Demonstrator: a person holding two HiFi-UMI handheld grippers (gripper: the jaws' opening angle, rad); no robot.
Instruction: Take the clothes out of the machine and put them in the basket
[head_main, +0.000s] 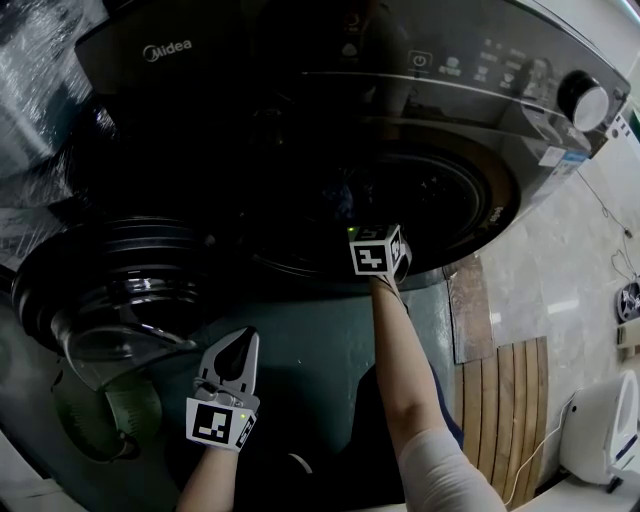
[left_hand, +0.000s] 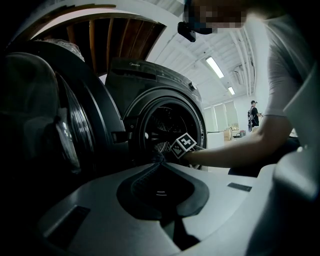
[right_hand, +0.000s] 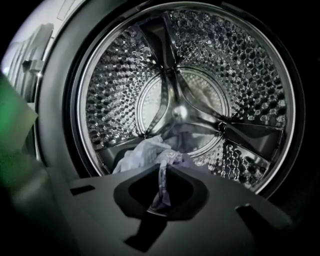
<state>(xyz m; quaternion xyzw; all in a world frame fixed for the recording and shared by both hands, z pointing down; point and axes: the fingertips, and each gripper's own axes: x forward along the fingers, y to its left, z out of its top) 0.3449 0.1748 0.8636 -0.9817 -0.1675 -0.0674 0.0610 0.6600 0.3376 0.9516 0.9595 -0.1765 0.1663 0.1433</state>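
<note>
The dark front-loading washing machine (head_main: 300, 110) stands with its round door (head_main: 110, 290) swung open to the left. Inside the steel drum (right_hand: 200, 75) lies a pale white and lilac bundle of clothes (right_hand: 142, 155). My right gripper (right_hand: 167, 164) reaches into the drum mouth, shut on a thin twisted fold of that cloth; in the head view only its marker cube (head_main: 378, 250) and the forearm show. My left gripper (head_main: 249, 340) hangs in front of the machine below the door, shut with nothing in it (left_hand: 159, 159). A green basket (head_main: 108, 412) sits at lower left.
The control panel with its knob (head_main: 586, 100) runs along the machine's top right. Wooden floor slats (head_main: 500, 400) and a white appliance (head_main: 600, 430) lie to the right. A person (left_hand: 254, 114) stands far off in the hall.
</note>
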